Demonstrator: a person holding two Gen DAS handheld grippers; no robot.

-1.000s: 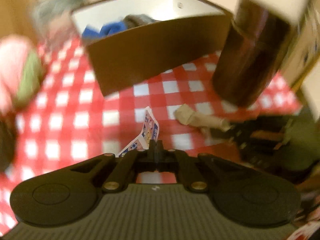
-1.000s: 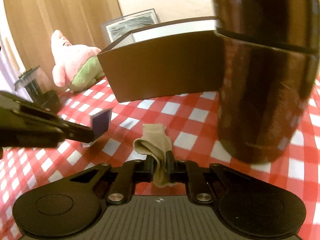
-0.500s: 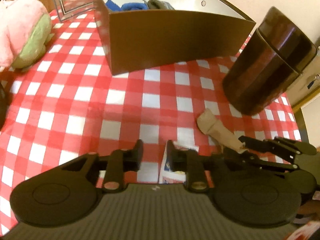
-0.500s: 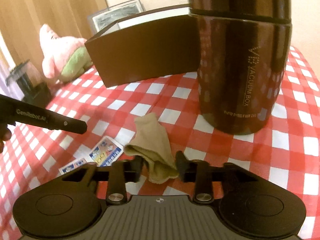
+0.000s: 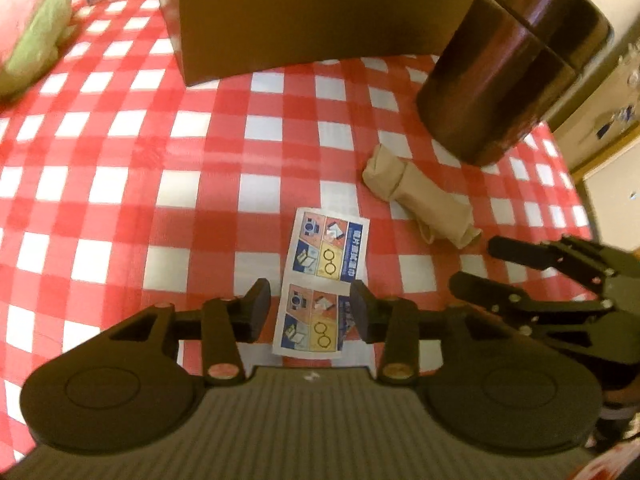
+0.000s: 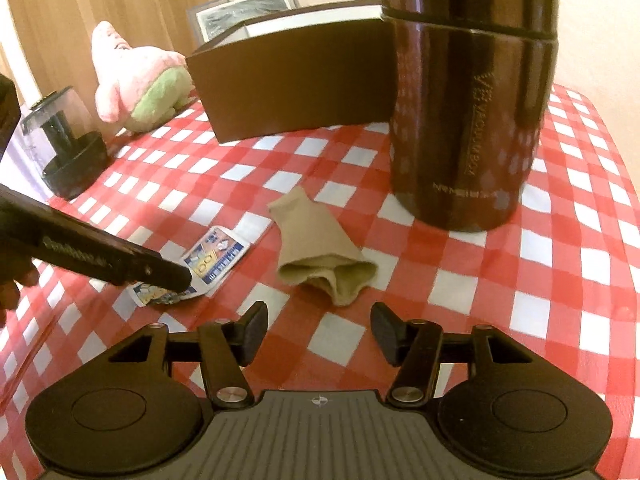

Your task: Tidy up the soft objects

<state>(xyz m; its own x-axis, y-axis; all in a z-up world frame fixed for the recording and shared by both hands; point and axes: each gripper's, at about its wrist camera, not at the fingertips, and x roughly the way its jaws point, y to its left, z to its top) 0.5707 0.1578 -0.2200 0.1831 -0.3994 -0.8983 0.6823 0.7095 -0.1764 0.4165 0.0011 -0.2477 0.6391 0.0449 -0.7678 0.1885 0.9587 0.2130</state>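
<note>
Release step — both grippers, left gripper (image 5: 310, 306) and right gripper (image 6: 318, 330), have just been opening, jaws apart, empty; rolled beige fabric sock (image 6: 322, 256) lies before the brown open-topped box (image 6: 296, 84) — next, likely a fresh pick.

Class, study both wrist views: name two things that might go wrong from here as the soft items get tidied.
1. The beige sock lies close to the tall dark canister; a careless reach with the right gripper may knock it.
2. The flat wipe packets lie between the open left gripper fingers; they may prove hard to pinch.
</note>
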